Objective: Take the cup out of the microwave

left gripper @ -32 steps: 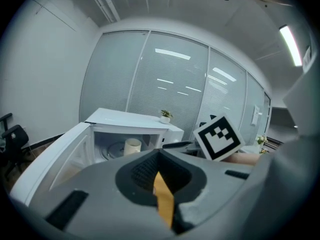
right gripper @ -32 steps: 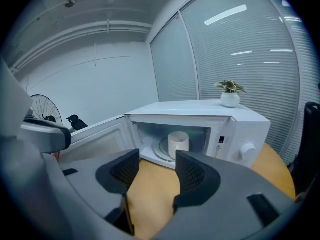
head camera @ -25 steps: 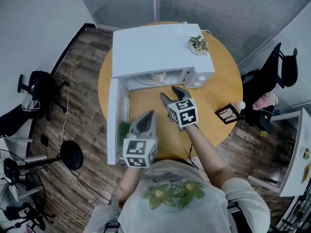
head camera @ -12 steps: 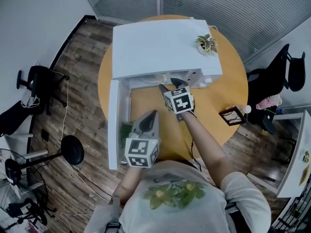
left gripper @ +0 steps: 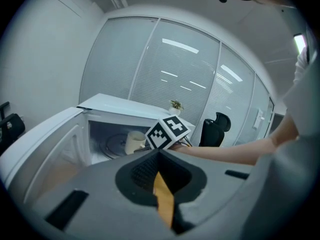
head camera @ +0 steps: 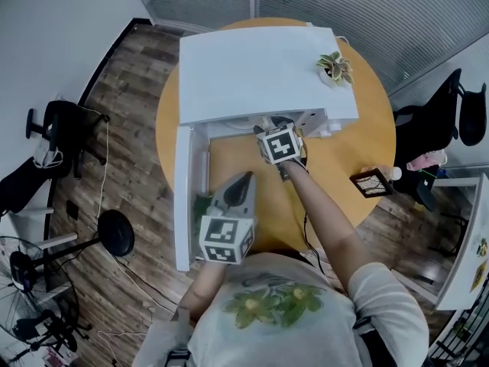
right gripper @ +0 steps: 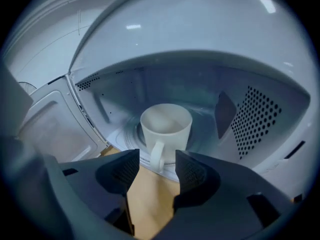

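Reach step: the right claw (right gripper: 156,160), jaws apart and empty, faces the cup (right gripper: 166,126) at its 12 o'clock inside the open microwave (right gripper: 260,129) (handle toward it), so next it likely needs to advance and close there; the left claw (left gripper: 159,156) hangs closed.

One microwave (head camera: 260,67), one cup (right gripper: 166,126), one potted plant (head camera: 336,66), one table (head camera: 351,151), two tongs: left tongs (head camera: 245,177), right tongs (right gripper: 156,157).

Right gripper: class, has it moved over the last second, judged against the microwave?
Yes. The right gripper has moved forward, toward the open microwave; its open jaws now reach the doorway, facing the cup.
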Demonstrator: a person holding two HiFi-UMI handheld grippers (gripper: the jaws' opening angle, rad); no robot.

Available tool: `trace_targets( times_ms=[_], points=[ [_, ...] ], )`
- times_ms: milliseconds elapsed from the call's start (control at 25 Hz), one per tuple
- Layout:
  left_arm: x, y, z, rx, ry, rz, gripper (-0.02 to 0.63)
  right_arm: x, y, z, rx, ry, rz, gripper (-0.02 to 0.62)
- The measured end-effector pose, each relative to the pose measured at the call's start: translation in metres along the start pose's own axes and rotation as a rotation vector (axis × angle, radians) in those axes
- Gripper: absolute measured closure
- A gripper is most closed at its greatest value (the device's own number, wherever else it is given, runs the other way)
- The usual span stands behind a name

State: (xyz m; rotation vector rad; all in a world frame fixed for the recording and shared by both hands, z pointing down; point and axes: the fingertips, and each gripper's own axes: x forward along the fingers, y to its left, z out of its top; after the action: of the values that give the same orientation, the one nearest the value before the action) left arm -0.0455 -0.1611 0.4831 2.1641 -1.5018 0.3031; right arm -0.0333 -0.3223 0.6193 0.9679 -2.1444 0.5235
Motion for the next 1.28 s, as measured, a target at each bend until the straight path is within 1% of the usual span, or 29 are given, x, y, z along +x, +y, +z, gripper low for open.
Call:
trace_targets(
  times_ms=[80, 160, 240, 360, 520, 800, 880, 920, 960, 1040, 1280],
  points=[
    [0.001, 0.002, 0.002, -0.003, 0.000, -0.003, 0.603, 0.007, -0.002, -0.004, 0.007, 0.031, -0.007, 0.359],
    [0.002, 0.004, 0.002, -0.004, 0.003, -0.006, 0.603, 0.012, -0.005, -0.002, -0.003, 0.035, -0.024, 0.365],
    [0.003, 0.007, 0.001, -0.006, 0.007, -0.007, 0.603, 0.015, -0.009, 0.003, -0.020, 0.026, -0.040, 0.385],
    [0.005, 0.011, -0.001, -0.011, 0.012, -0.006, 0.603, 0.017, -0.011, 0.001, -0.016, 0.053, -0.048, 0.430],
    [0.008, 0.014, -0.001, -0.010, 0.018, -0.007, 0.603, 0.021, -0.014, -0.002, -0.003, 0.098, -0.057, 0.437],
    [0.006, 0.017, -0.001, -0.009, 0.024, -0.009, 0.603, 0.024, -0.015, -0.003, -0.046, 0.143, -0.083, 0.451],
    [0.006, 0.018, -0.001, -0.008, 0.025, -0.008, 0.603, 0.025, -0.015, -0.005, -0.057, 0.149, -0.088, 0.471],
    [0.006, 0.019, -0.001, -0.008, 0.025, -0.008, 0.603, 0.025, -0.014, -0.005, -0.065, 0.151, -0.091, 0.511],
    [0.006, 0.020, -0.001, -0.008, 0.024, -0.008, 0.603, 0.026, -0.014, -0.006, -0.075, 0.150, -0.095, 0.531],
    [0.006, 0.022, -0.001, -0.007, 0.023, -0.007, 0.603, 0.026, -0.013, -0.006, -0.088, 0.144, -0.097, 0.531],
    [0.005, 0.023, -0.003, -0.010, 0.023, -0.005, 0.603, 0.025, -0.013, -0.007, -0.074, 0.134, -0.077, 0.534]
  ],
)
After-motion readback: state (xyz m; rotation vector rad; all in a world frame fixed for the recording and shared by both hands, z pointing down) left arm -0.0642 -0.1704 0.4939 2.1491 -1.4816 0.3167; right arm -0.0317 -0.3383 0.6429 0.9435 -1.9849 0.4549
